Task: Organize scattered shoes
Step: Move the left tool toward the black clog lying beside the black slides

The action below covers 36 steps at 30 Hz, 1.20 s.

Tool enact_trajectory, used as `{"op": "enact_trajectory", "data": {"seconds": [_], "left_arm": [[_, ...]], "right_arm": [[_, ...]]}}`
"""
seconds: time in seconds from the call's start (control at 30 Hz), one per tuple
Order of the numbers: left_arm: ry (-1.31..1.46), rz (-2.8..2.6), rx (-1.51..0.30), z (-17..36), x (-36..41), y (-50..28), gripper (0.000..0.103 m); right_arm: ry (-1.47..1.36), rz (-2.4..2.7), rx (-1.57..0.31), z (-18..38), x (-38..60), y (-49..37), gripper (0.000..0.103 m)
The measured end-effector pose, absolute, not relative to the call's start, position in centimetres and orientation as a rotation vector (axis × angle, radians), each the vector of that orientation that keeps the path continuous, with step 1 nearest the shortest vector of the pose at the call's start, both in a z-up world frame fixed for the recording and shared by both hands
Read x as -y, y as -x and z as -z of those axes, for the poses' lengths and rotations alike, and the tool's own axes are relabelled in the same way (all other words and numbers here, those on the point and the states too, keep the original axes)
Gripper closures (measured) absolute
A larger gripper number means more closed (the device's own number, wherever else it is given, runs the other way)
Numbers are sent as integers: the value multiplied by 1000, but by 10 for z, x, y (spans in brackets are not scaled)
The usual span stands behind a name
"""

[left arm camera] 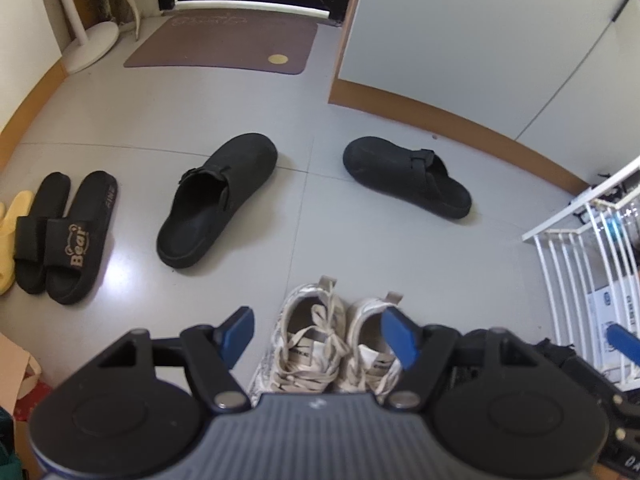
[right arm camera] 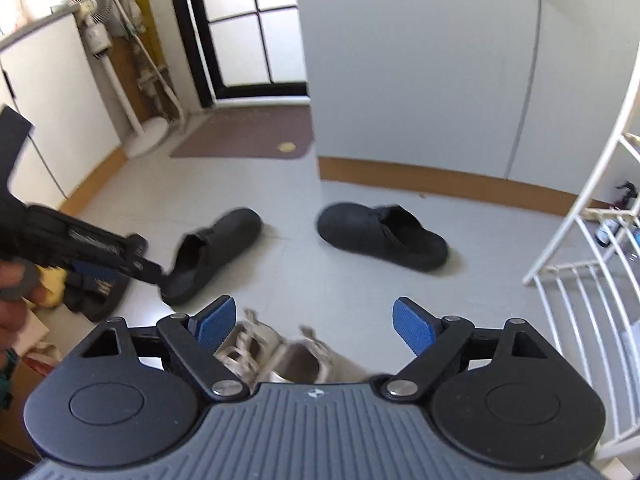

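Far left on the floor (left arm camera: pixel 280 100), against the wall: yellow slipper (left arm camera: pixel 10 236), then black slide pair (left arm camera: pixel 64 236) set side by side, already tidy. Near the middle: left black clog (left arm camera: pixel 218 196), toe pointing up and away; well apart to its right, right black clog (left arm camera: pixel 406 176), turned sideways toward the white rack (left arm camera: pixel 568 248). Nearest the camera, at the lower middle: beige sneaker pair (left arm camera: pixel 332 340), laced, standing together.

Left tongs (left arm camera: pixel 318 334) released, blue pads spread wide above the sneakers, gripping nothing. Right tongs (right arm camera: pixel 314 326) likewise released and empty.

Likely step in hand: bringing the two scattered clogs together. Best done by closing on the raised heel rim or strap of one clog, not the rounded toe, then lifting clear before turning it parallel to its mate; dragging risks knocking the sneakers.

Only in the left wrist view: the slides' lettering, the yellow slipper whole, the sneakers' laces. Only in the right wrist view: the left tongs from the side, reaching toward the left clog's heel, plus a standing fan (right arm camera: pixel 96 8) by the door.
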<state>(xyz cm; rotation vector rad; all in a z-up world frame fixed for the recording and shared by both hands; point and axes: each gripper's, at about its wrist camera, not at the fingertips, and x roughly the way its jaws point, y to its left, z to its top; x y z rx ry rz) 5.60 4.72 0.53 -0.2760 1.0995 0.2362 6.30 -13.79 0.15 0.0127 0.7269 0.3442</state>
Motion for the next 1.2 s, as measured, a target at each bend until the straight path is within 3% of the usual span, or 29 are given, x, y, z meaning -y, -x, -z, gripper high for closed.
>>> {"op": "enact_trajectory", "data": {"seconds": [0.5, 1.0, 1.2], "left_arm": [[323, -269, -1093, -4, -51, -58, 30], [285, -126, -1084, -27, -37, -55, 30], [280, -58, -1061, -42, -34, -55, 30]], "right_arm": [[103, -356, -676, -9, 125, -43, 14], [4, -284, -766, 3, 161, -39, 14], [-47, -233, -726, -24, 185, -15, 14]]}}
